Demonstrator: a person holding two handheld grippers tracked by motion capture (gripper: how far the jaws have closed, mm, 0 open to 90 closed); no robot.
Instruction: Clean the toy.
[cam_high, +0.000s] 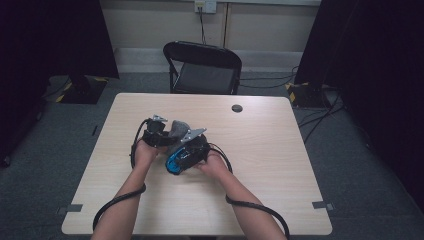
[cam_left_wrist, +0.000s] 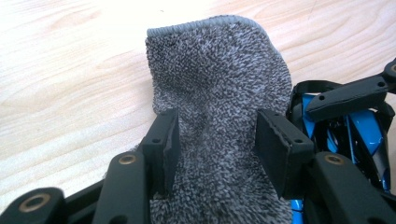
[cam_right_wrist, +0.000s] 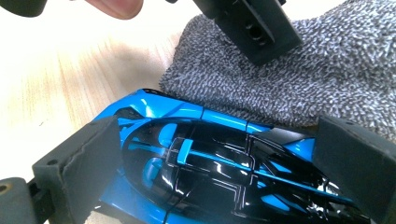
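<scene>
A grey terry sock lies on the light wooden table, with its cuff pointing away in the left gripper view. My left gripper straddles the sock, and its pads rest at the sock's two sides without squeezing it. A glossy blue and black toy car sits between the jaws of my right gripper, both pads against its sides. The car's far end meets the sock. In the high view both grippers meet at mid-table, with the car beneath the right gripper and the sock beside the left gripper.
A black folding chair stands behind the table's far edge. A small dark round cap sits in the tabletop near the back. Cables trail from both grippers past the front edge. Dark curtains flank the room.
</scene>
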